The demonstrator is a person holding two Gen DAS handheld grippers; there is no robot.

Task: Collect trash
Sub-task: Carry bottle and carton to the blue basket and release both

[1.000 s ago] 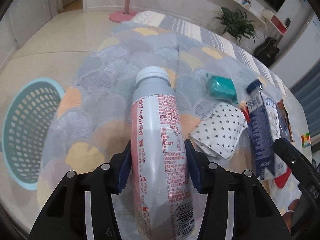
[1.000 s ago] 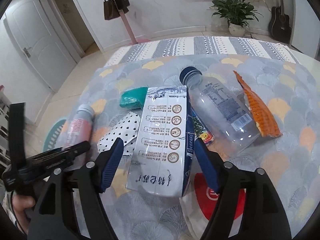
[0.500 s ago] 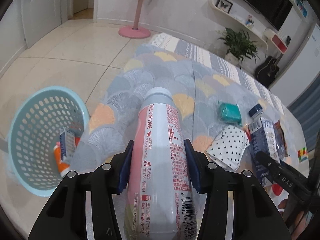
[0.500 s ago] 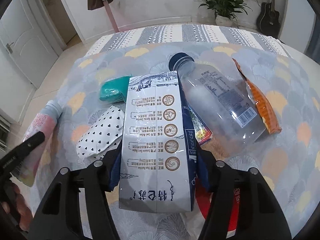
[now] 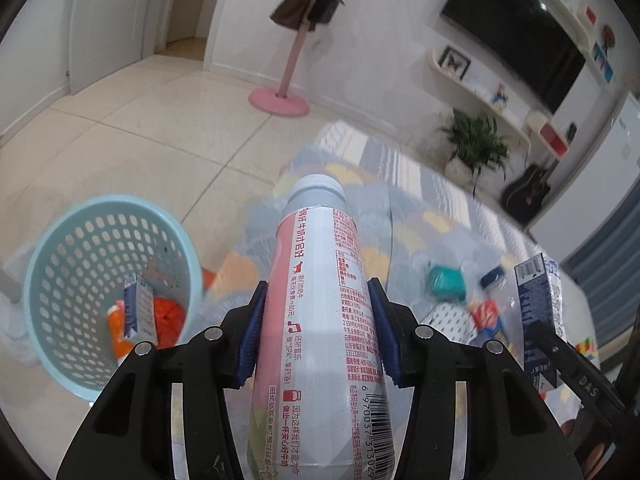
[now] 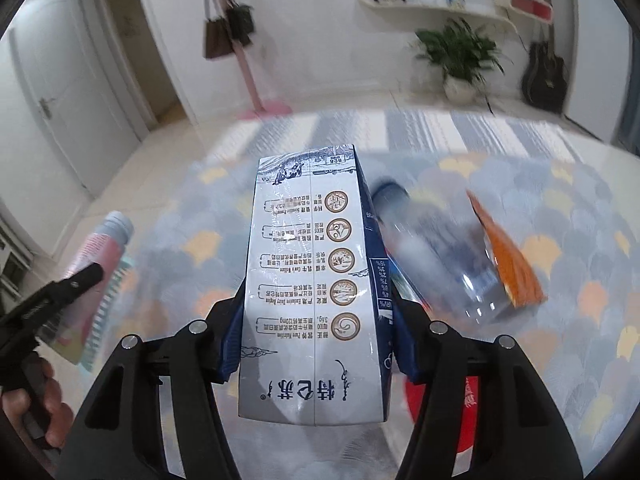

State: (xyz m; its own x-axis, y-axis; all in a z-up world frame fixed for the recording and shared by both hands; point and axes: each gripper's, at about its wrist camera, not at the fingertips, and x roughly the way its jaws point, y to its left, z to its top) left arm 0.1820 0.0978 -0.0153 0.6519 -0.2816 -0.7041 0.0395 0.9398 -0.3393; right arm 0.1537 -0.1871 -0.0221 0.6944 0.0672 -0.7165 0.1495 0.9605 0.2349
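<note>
Two hand-held grippers each carry a piece of trash. At the bottom centre of the left wrist view, the left hand-held gripper [image 5: 316, 330] has its blue pads pressed on both sides of a pink and white bottle [image 5: 320, 320], grey cap pointing up the frame. A light blue basket [image 5: 52, 248] stands on the floor at lower left, with a small carton and orange rubbish inside. The right hand-held gripper [image 6: 316, 330] has just closed on a white and blue milk carton [image 6: 312, 280], lifted above the patterned desk [image 6: 580, 240]. A clear bottle [image 6: 436, 256] and an orange wrapper [image 6: 508, 256] lie right of centre on that desk
</note>
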